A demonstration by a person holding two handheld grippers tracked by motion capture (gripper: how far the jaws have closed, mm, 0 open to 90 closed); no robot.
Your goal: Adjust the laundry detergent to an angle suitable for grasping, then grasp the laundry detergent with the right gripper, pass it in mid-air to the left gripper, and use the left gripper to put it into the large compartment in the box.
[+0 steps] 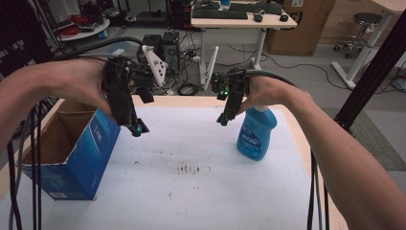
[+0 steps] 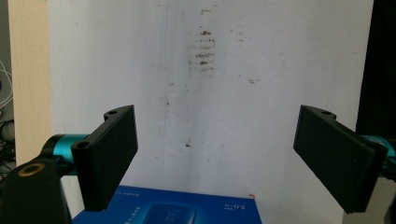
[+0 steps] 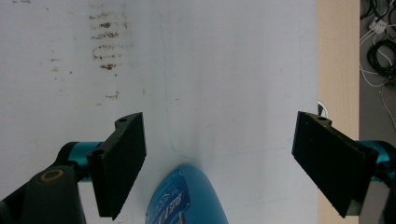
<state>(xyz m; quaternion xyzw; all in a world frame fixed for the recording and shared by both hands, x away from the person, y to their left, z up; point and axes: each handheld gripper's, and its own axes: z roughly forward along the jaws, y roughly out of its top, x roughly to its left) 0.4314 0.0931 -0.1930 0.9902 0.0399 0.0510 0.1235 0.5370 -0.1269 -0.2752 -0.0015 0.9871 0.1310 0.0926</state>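
Observation:
A blue spray bottle [image 1: 257, 132] stands upright at the right side of the white table cover [image 1: 201, 158]; its blue body [image 3: 187, 198] shows at the bottom of the right gripper view. My right gripper [image 1: 223, 120] hovers just left of and above the bottle, jaws wide open [image 3: 217, 163], nothing between them. An open blue cardboard box [image 1: 72, 153] sits at the left edge of the table; its blue side [image 2: 168, 207] appears low in the left gripper view. My left gripper [image 1: 137, 128] hangs in the air beside the box's right wall, jaws open [image 2: 217, 158] and empty.
Dark stains [image 1: 192, 168] mark the middle of the white cover. The wooden table edge [image 1: 191, 100] runs along the back. Beyond it stand a desk [image 1: 239, 21] with keyboards, computer towers [image 1: 160, 45], floor cables and a stool [image 1: 366, 21].

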